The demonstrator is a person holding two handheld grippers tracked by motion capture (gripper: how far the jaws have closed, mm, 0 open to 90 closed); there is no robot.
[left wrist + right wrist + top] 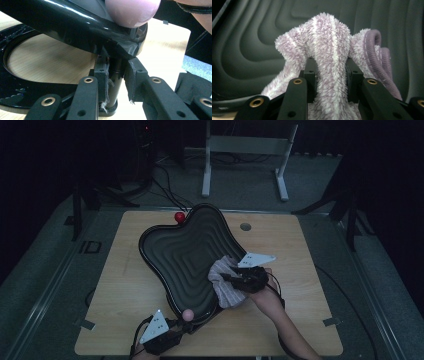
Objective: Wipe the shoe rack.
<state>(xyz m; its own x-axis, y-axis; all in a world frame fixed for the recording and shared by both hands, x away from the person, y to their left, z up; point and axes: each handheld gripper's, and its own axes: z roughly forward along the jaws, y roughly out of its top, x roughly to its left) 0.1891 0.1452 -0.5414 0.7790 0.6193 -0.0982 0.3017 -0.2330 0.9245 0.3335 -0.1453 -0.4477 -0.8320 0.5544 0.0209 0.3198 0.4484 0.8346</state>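
A black tray (185,250) with stepped ridges lies slanted across the wooden table (125,295). At its near end a pink ball (187,314) tops a black post (117,75) under the rim (62,22). My left gripper (186,324) (117,72) is shut on that post. A fluffy lilac and white cloth (226,285) (329,50) rests on the tray's right side. My right gripper (231,278) (329,72) is shut on a fold of it, right over the ridged tray surface (249,37).
A red ball (179,216) sits at the tray's far rim. A small grey disc (245,226) is set in the table behind the tray. A white frame (245,145) and cables lie on the floor beyond the table.
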